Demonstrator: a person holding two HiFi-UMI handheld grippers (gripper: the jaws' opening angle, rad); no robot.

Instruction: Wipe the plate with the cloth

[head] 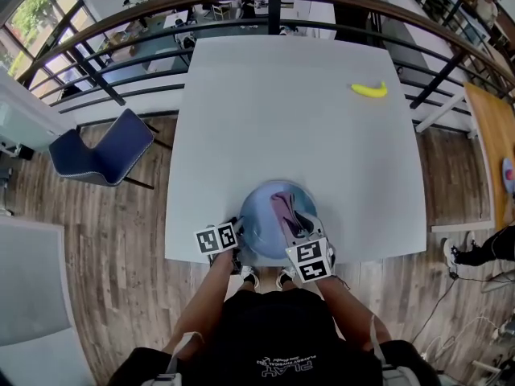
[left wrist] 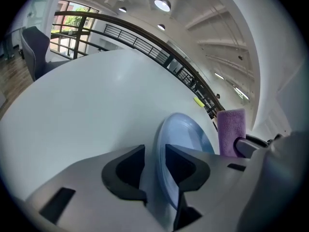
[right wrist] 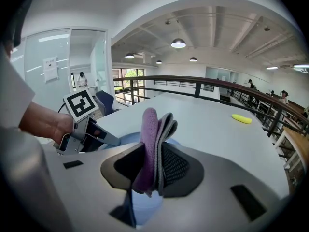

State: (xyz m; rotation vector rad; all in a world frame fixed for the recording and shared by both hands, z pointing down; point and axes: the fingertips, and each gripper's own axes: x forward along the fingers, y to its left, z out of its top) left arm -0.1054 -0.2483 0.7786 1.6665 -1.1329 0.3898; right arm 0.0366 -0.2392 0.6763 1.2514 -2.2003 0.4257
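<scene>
Blue plate: sits on the near edge of the white table, right in front of the person, between the two grippers.
Cloth: purple on one side and grey on the other, folded, standing up out of the right gripper's jaws over the right half of the plate.
Left gripper: at the plate's left rim, jaws spread. The rim runs up between them; a sliver of gap shows on the outer side, and the pads are not pressing on it.
Right gripper: jaws pinched together on the folded cloth, which sticks out above and below the pads. It is angled down over the plate.
Hands: one on each gripper handle, forearms reaching over the table's edge from the dark shirt.
Banana: yellow, alone at the far right of the table, well apart from the plate.
Chair: dark blue, on the wooden floor off the table's left side.
Railing: dark metal bars curving round beyond the table's far edge.
</scene>
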